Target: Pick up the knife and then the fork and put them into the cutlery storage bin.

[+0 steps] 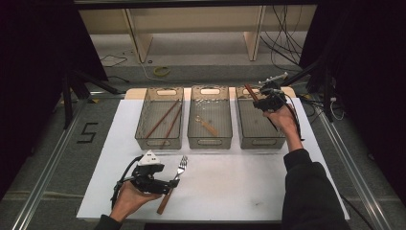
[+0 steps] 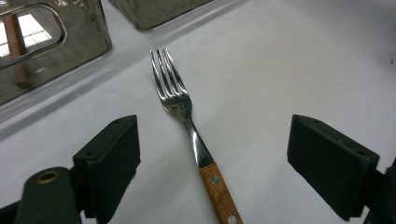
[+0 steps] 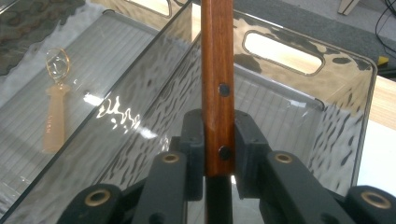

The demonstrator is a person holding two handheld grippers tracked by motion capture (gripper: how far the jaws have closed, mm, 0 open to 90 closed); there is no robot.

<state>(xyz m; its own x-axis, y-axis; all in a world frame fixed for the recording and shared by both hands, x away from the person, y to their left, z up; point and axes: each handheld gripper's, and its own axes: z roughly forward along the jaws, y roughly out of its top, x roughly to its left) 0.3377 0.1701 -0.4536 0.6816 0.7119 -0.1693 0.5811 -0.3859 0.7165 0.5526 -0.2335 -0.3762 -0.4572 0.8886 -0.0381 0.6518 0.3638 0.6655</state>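
Note:
A fork (image 2: 180,100) with a riveted wooden handle lies on the white mat (image 1: 239,182), tines pointing toward the bins. My left gripper (image 2: 219,154) is open and low over it, one jaw on each side of the handle and neither touching. In the high view that gripper (image 1: 171,184) sits at the front left beside the fork (image 1: 181,166). My right gripper (image 3: 218,140) is shut on a wooden-handled utensil (image 3: 217,70), which stands upright over the right bin (image 3: 345,107). Its working end is hidden. From above, the right gripper (image 1: 257,102) hovers at that bin's back end.
Three clear bins stand in a row at the back of the mat. The left bin (image 1: 142,128) holds two brown chopsticks (image 1: 163,120). The middle bin (image 1: 194,129) holds a small pale-handled spoon (image 1: 207,125). Dark stands and cables flank the table.

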